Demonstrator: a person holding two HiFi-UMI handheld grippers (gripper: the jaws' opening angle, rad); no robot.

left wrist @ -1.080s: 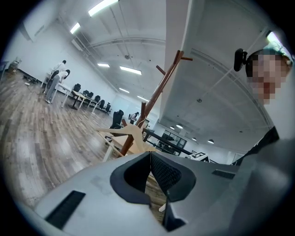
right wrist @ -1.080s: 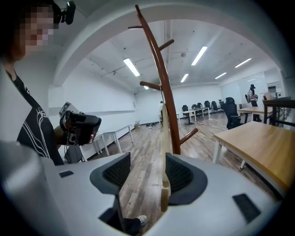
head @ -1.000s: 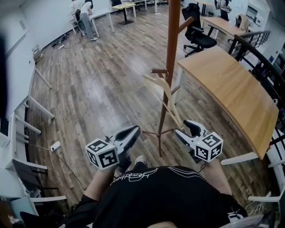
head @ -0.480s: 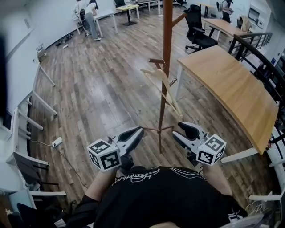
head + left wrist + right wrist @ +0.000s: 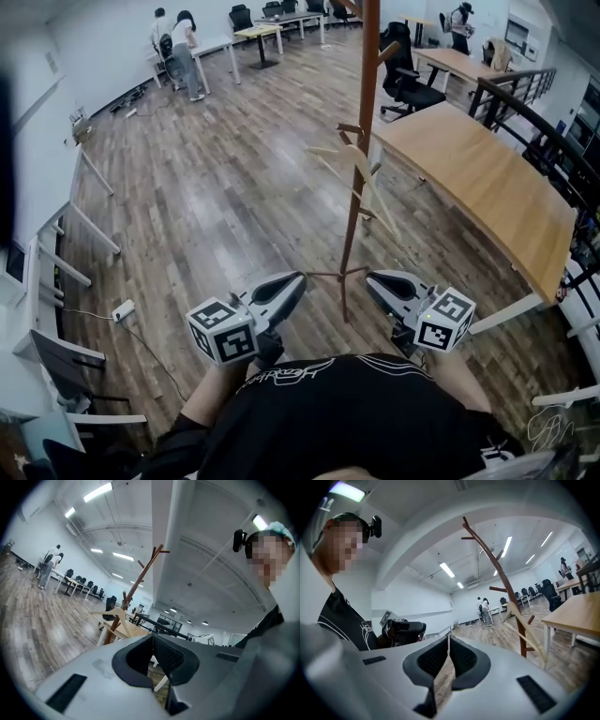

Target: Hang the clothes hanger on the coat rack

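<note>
On the wooden floor (image 5: pixel 216 187), the coat rack (image 5: pixel 367 84) bears a clothes hanger (image 5: pixel 373 190).

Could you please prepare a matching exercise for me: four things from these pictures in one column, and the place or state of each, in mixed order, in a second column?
1. clothes hanger
2. left gripper
3. desk
4. office chair

A. black, beyond the desk
B. shut, holding nothing
C. hanging on the coat rack
D. light wood top, right of the coat rack in the head view

Pairs: 1-C, 2-B, 3-D, 4-A
</note>
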